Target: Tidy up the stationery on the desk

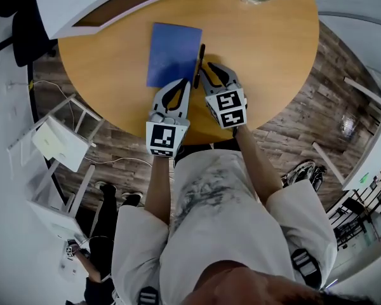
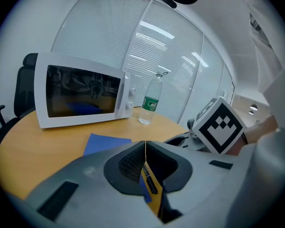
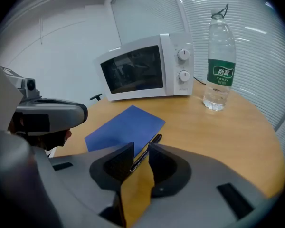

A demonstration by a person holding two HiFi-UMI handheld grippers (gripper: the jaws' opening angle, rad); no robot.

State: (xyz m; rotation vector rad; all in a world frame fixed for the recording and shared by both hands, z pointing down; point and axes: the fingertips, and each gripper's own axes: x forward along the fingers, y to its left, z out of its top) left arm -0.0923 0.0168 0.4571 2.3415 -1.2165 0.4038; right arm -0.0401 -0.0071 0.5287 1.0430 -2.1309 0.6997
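A blue notebook (image 1: 173, 54) lies flat on the round wooden table (image 1: 267, 56). A black pen (image 1: 199, 65) rests on the table along the notebook's right edge. My right gripper (image 1: 214, 67) hangs over the pen's near end with its jaws apart. In the right gripper view the pen (image 3: 149, 148) shows in the gap between the jaws of the right gripper (image 3: 141, 158), and the pads do not press on it. My left gripper (image 1: 184, 84) is shut and empty, beside the notebook's near right corner. In the left gripper view the pen (image 2: 149, 179) shows below the closed left gripper (image 2: 145, 146).
A white microwave (image 3: 142, 68) stands at the table's far side, with a clear water bottle (image 3: 219, 70) to its right. The table's near edge is just under both grippers. A white stand (image 1: 57, 142) sits on the floor to the left.
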